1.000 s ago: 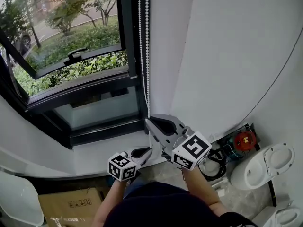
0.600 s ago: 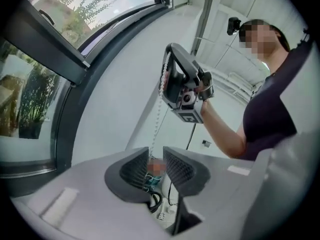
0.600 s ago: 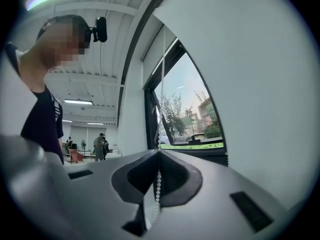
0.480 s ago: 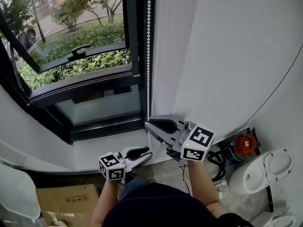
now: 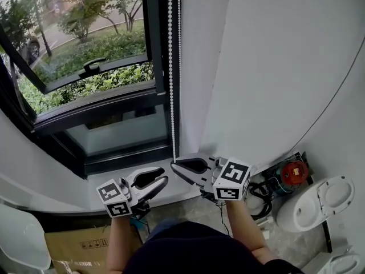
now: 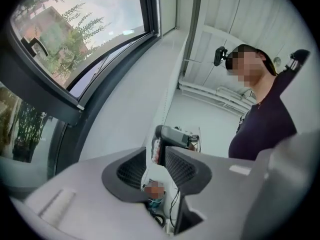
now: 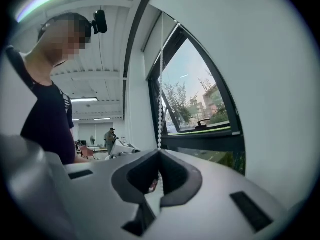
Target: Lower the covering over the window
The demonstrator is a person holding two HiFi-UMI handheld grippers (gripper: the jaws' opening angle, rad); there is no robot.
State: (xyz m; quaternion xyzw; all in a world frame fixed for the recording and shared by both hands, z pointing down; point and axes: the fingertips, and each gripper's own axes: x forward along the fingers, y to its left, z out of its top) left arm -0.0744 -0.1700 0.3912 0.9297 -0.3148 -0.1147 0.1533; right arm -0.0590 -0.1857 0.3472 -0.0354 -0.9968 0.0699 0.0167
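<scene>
The right gripper [image 5: 174, 165], held level on an outstretched forearm, has its jaws pinched on the lower end of the white beaded cord [image 5: 170, 67] — it hangs down the right edge of the black-framed window [image 5: 154, 39]. Just left, the left gripper [image 5: 163, 176] angles toward it — its jaws have just been opening, with nothing between them.

The head view looks steeply down from above the person [image 5: 188, 250]. It has the window [image 5: 85, 67] in its upper left, the white wall [image 5: 285, 67] at right, and the left gripper [image 5: 164, 177] and right gripper [image 5: 173, 165] low in the centre. The left gripper view sits close behind its own fingers [image 6: 190, 169], facing the right gripper and the person. The right gripper view looks up along the bead chain [image 7: 160, 114] towards the same window.
</scene>
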